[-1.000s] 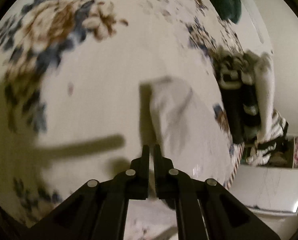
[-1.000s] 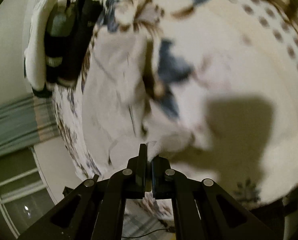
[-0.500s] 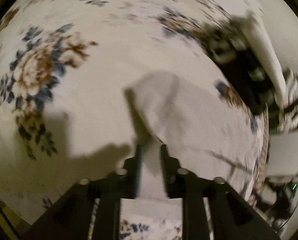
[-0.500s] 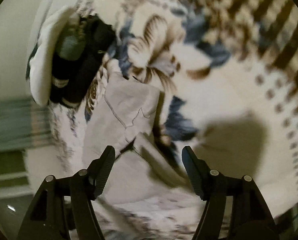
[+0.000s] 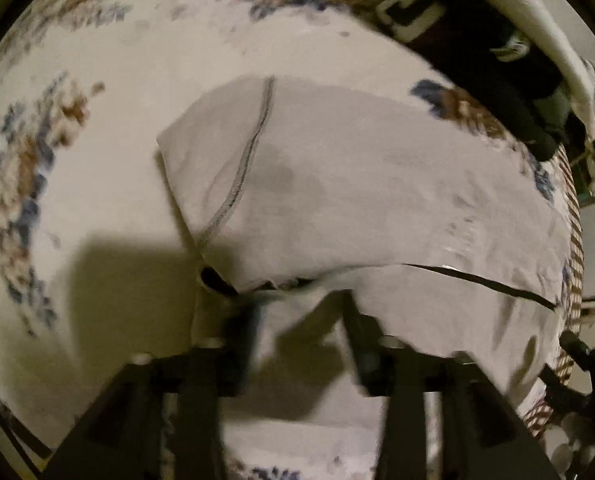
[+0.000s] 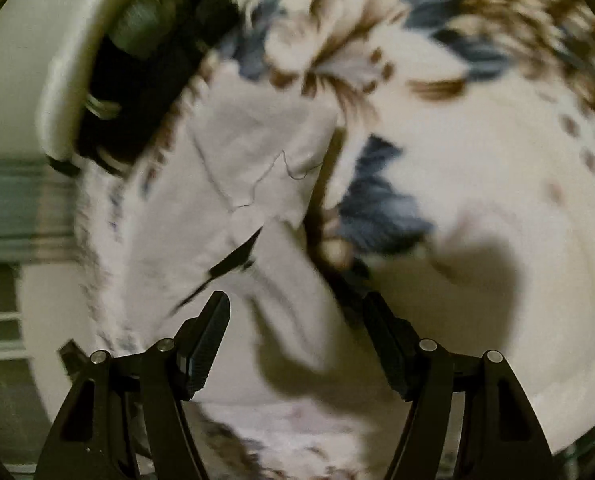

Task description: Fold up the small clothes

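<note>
The garment is a small pale grey piece lying spread on the floral bedspread, with a stitched seam curving down its left part and a folded edge running across its near side. I judge it light, thin and limp: it will drape and slide over itself, so I would take it at a hemmed corner or along that seam, where the cloth is doubled. My left hand-held gripper has its fingers spread, straddling the garment's near edge and pinching nothing. My right hand-held gripper is also spread wide over the garment, holding nothing. Beyond the garment, a pile of dark clothes lies at the bedspread's edge.
</note>
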A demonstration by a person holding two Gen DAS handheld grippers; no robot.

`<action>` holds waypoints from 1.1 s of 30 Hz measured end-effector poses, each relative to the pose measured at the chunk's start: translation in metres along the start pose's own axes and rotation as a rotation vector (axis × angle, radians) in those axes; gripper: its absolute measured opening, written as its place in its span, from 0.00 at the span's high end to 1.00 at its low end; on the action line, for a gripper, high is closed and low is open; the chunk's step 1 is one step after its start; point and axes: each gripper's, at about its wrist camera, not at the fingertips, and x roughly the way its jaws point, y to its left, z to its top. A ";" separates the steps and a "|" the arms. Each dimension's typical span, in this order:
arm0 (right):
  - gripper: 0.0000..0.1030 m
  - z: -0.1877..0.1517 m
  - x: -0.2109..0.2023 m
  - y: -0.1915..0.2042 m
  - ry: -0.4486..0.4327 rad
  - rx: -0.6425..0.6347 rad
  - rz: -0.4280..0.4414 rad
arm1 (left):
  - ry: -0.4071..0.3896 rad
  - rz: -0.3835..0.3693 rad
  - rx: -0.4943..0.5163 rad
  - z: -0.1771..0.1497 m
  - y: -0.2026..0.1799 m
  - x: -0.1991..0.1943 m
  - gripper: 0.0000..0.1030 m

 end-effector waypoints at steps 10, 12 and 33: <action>0.25 -0.068 0.035 -0.066 -0.117 0.270 0.299 | 0.011 -0.015 0.089 0.020 -0.040 0.011 0.09; 0.22 -0.073 0.037 -0.071 -0.199 0.312 0.373 | 0.017 -0.004 0.117 0.025 -0.048 0.022 0.09; 0.22 -0.061 0.052 -0.045 -0.460 0.269 0.564 | 0.043 -0.055 0.237 0.038 -0.057 0.035 0.09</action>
